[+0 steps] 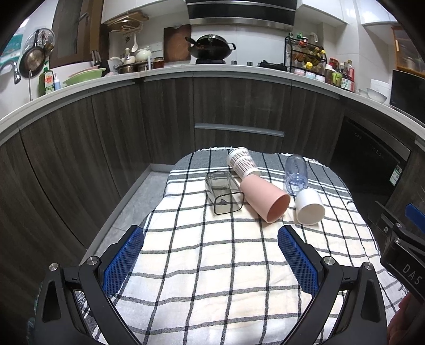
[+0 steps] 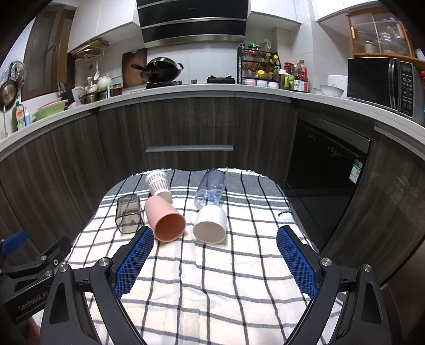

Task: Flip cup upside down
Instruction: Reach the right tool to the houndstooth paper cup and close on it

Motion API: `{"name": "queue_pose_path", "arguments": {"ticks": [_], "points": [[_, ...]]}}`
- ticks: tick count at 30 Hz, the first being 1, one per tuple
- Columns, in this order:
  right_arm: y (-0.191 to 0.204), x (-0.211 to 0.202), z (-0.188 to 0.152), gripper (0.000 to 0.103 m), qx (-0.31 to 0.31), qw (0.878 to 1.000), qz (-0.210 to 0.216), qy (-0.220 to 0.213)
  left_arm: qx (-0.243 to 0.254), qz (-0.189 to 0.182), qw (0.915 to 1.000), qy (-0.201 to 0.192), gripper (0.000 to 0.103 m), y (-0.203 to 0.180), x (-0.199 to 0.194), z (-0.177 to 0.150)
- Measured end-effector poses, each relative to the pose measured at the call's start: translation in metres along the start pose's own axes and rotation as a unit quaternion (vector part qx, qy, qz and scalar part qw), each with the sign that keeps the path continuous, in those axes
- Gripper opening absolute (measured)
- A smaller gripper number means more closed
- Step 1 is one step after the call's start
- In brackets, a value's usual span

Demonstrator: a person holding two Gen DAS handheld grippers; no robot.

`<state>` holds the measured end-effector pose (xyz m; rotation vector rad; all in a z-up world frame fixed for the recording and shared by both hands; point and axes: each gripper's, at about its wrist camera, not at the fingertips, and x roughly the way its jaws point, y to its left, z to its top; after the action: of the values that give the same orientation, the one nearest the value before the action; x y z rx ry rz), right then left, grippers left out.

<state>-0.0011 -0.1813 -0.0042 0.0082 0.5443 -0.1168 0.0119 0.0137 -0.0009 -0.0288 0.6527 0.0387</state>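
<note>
Grippers, left hand-held gripper (image 1: 211, 240) and right hand-held gripper (image 2: 215, 240), hover spread (holding nothing) above cloth (image 2: 212, 278).

A desk (image 2: 202, 286) draped in a black-and-white checked cloth lies under and ahead of the fingers. Beyond it stand dark wood-grain cabinets (image 2: 191, 122) topped by a pale countertop (image 2: 186, 89). A range hood (image 2: 194, 21) hangs above a wok (image 2: 162, 69). A microwave (image 2: 382, 85) sits right of the fingers; grey floor (image 1: 127, 209) shows left.
</note>
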Motion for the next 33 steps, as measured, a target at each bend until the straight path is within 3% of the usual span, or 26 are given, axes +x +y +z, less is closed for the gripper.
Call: {"name": "queue_pose_path", "arguments": {"ticks": [17,33], "points": [[0.036,0.058,0.047,0.094,-0.063,0.997,0.028,0.044,-0.039,0.023,0.9988,0.019,0.103,0.016,0.042,0.026],[0.084,0.184,0.101,0.094,-0.112,0.986,0.05,0.111,-0.04,0.029,0.9985,0.023,0.103,0.029,0.131,0.079]]}}
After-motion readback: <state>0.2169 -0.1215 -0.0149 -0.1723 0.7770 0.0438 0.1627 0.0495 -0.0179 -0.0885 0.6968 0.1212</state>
